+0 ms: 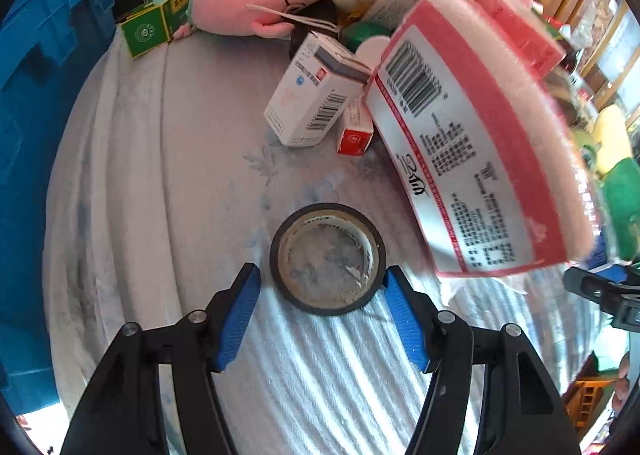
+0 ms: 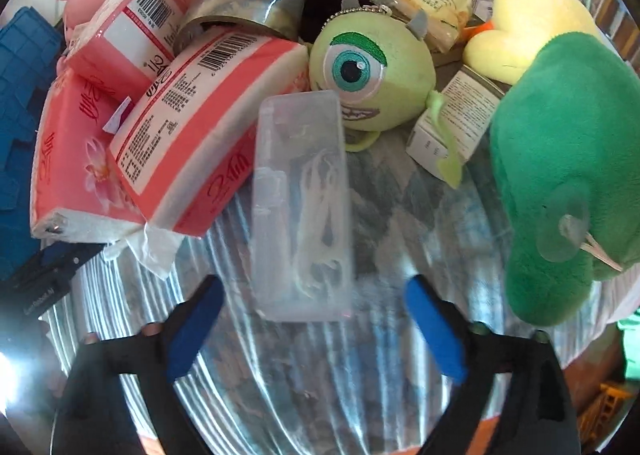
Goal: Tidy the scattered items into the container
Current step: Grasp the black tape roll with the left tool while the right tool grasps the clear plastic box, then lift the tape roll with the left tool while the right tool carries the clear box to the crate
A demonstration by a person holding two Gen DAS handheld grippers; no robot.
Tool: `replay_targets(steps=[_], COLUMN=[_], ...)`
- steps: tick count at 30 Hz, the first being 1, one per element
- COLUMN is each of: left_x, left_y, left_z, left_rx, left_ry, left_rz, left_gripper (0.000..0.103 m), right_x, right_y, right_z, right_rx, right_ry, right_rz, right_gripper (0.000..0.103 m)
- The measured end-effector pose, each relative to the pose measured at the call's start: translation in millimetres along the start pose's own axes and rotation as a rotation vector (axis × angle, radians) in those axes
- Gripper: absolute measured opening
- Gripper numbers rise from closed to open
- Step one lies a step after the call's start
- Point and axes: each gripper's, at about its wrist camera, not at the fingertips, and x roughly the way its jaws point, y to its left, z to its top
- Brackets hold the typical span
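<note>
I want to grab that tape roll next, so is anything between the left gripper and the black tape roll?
Nothing visible. The black tape roll lies flat on the cloth right between the left gripper fingertips; the red tissue pack sits off to its right.

Cloth table cover (image 1: 160,175) was ribbed, matt. Tape roll (image 1: 328,257) at 6 o'clock: glossy black plastic, paper core. Tissue packs (image 2: 200,127) in shiny film. Clear case (image 2: 302,207) was smooth translucent plastic. Green toy (image 2: 560,183) at 3 o'clock: fuzzy plush.
</note>
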Motion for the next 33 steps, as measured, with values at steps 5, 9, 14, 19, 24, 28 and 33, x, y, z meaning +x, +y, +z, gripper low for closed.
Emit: replay_targets(steps=[5, 9, 14, 19, 24, 28, 33], left_x=[-4.8, -5.3, -2.3, -7.7, -14.8, -19.3, -41.4], left_y=[-7.0, -9.8, -16.8, -19.6, -27.5, -40.2, -39.3], left_z=[-4.6, -8.1, -2.9, -4.3, -2.9, -10.8, -15.7], left_rx=[0.006, 0.012, -0.001, -0.019, -0.016, -0.005, -0.020], left_ry=[-0.021, -0.024, -0.005, -0.015, -0.004, -0.008, -0.054], left_rz=[0.007, 0.006, 0.013, 0.023, 0.021, 0.022, 0.030], left_gripper=[0.072, 0.086, 0.084, 0.080, 0.071, 0.056, 0.056], right_x=[-9.9, -10.0, -38.0, -72.6, -79.9, -87.5, -115.2], right_y=[4.2, 21.9, 12.2, 7.9, 9.3, 3.9, -0.5], right_z=[-13.3, -21.1, -32.5, -36.3, -30.0, -35.5, -49.2], right_rx=[0.029, -0.090, -0.075, -0.077, -0.096, -0.087, -0.098], right_ry=[-0.092, -0.074, -0.110, -0.188, -0.176, -0.154, -0.166], right_rz=[-0.055, -0.167, -0.149, -0.101, -0.099, -0.096, -0.086], right_gripper=[0.103, 0.103, 0.068, 0.065, 0.049, 0.032, 0.032])
